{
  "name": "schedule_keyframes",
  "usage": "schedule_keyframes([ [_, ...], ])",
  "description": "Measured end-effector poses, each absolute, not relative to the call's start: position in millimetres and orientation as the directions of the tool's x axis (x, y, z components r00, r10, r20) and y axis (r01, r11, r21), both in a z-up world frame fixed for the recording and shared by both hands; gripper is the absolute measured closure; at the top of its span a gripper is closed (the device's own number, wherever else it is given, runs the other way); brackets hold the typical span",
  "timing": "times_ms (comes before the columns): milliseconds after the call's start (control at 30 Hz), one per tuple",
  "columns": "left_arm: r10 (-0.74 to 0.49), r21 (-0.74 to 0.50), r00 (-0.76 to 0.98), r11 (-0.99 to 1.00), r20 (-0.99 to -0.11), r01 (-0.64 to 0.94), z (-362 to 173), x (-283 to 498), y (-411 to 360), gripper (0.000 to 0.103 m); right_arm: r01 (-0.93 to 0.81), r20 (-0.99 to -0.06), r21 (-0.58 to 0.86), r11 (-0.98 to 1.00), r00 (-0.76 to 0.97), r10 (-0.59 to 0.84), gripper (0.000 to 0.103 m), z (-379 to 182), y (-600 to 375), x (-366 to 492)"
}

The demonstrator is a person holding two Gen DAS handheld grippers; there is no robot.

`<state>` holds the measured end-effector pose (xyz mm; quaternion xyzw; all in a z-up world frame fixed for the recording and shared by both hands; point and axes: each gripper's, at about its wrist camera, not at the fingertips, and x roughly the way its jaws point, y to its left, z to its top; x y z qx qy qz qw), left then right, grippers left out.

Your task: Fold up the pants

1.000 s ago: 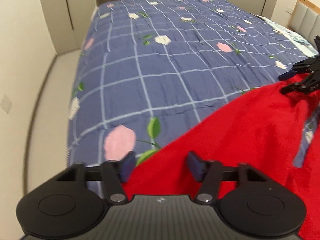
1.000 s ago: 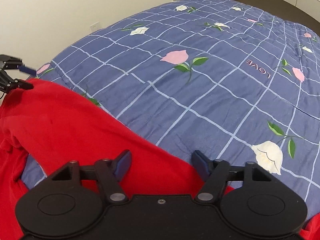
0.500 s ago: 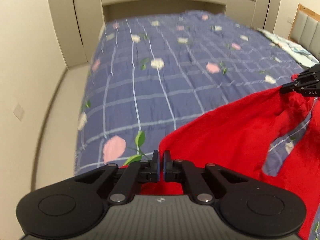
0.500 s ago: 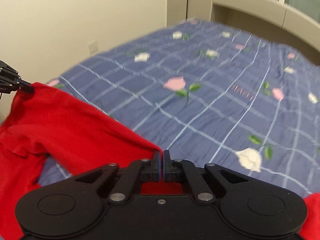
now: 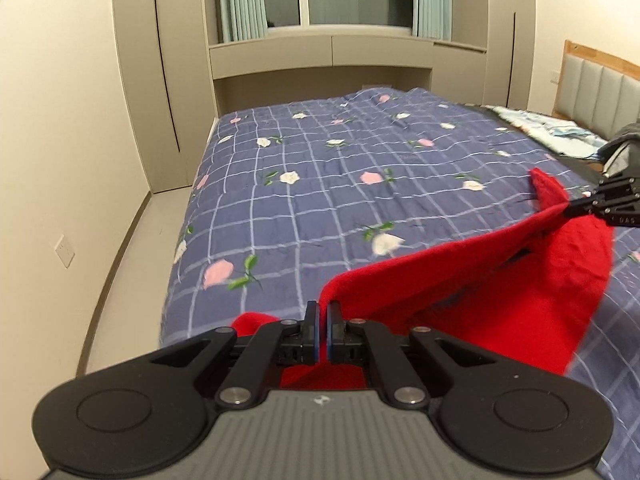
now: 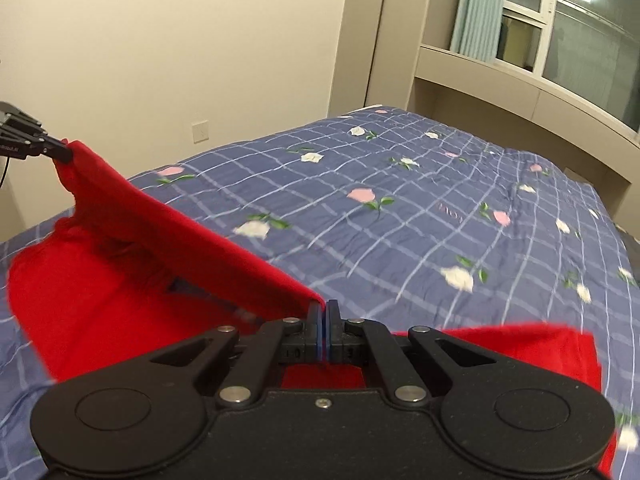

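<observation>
Red fleece pants (image 5: 460, 280) hang between the two tools, lifted off the near edge of the bed (image 5: 320, 184), with the lower part of the cloth draped down onto the quilt. The left tool (image 5: 322, 330) has its pads pressed together on one end of the raised edge; the right tool (image 6: 322, 330) is likewise pinched shut on the other end. Each tool also shows in the other's view, clamped on its own corner: the right one at the right margin (image 5: 576, 210), the left one at the left margin (image 6: 60, 152).

The step in hand looks like carrying this held edge over to lay one half of the pants on the other. To do it well, I would keep both pinches firm and the edge between them taut, so the fleece does not sag in the middle and drag a wrinkle along. Both ends should travel level and at the same pace; if one leads, the fold line will likely run slantwise. The trailing cloth on the quilt should stay put as an anchor, so the lift should be no higher than needed to clear it.

The main risk, as I judge it, is thick fleece slipping from a shallow pinch, or the lower layer bunching near the bed's near edge. Lowering the edge gently, then releasing only once it lies flat, should guard against both.
</observation>
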<state>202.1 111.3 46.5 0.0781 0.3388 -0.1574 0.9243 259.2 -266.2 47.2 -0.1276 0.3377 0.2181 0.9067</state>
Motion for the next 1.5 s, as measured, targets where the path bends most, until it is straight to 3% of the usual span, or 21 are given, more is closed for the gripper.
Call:
schedule_keyframes([
  [567,-0.172,0.123,0.691,0.926,-0.702,0.356,-19,108,94,0.102,-0.404,-0.665,-0.091,0.91,0.705,0.247,0.103,3,-260,141],
  [833,-0.165,0.103,0.638,0.927,-0.752,0.361,-47,102,88,0.101,-0.372,-0.69,-0.092,0.924,0.692,0.21,0.103,-23,-258,133],
  [933,-0.172,0.063,0.627,0.941,-0.759,0.334,-50,103,91,0.098,-0.35,-0.703,-0.075,0.934,0.683,0.2,0.097,-30,-258,133],
  [1000,-0.183,0.036,0.625,0.946,-0.758,0.322,-49,104,92,0.088,-0.338,-0.704,-0.061,0.939,0.682,0.2,0.089,-32,-260,131],
  [1033,-0.188,0.022,0.622,0.949,-0.76,0.315,-47,103,92,0.076,-0.333,-0.703,-0.047,0.942,0.681,0.206,0.085,-32,-261,130],
  [1067,-0.197,0.005,0.62,0.951,-0.759,0.309,-44,102,92,0.058,-0.333,-0.702,-0.036,0.942,0.68,0.213,0.081,-32,-263,129],
  [1100,-0.206,-0.013,0.623,0.954,-0.755,0.3,-42,100,92,0.047,-0.331,-0.7,-0.029,0.943,0.68,0.217,0.071,-31,-264,128],
  [1133,-0.213,-0.028,0.629,0.957,-0.748,0.29,-38,99,91,0.032,-0.329,-0.696,-0.02,0.944,0.683,0.224,0.054,-29,-267,127],
  [1167,-0.218,-0.04,0.637,0.959,-0.74,0.282,-35,97,89,0.025,-0.322,-0.689,-0.014,0.947,0.689,0.224,0.044,-26,-270,126],
  [1200,-0.222,-0.048,0.642,0.96,-0.734,0.277,-32,97,85,0.022,-0.315,-0.682,-0.006,0.949,0.695,0.227,0.033,-23,-274,126],
  [1267,-0.232,-0.062,0.652,0.96,-0.722,0.273,-26,99,76,0.009,-0.301,-0.67,0.023,0.953,0.703,0.238,0.021,-16,-287,128],
  [1333,-0.257,-0.088,0.657,0.956,-0.708,0.28,-22,102,62,0.003,-0.276,-0.669,0.031,0.961,0.708,0.225,0.005,-10,-301,133],
  [1500,-0.347,-0.145,0.65,0.928,-0.676,0.344,-20,120,15,0.0,-0.206,-0.667,0.047,0.977,0.722,0.184,0.001,8,-343,162],
])
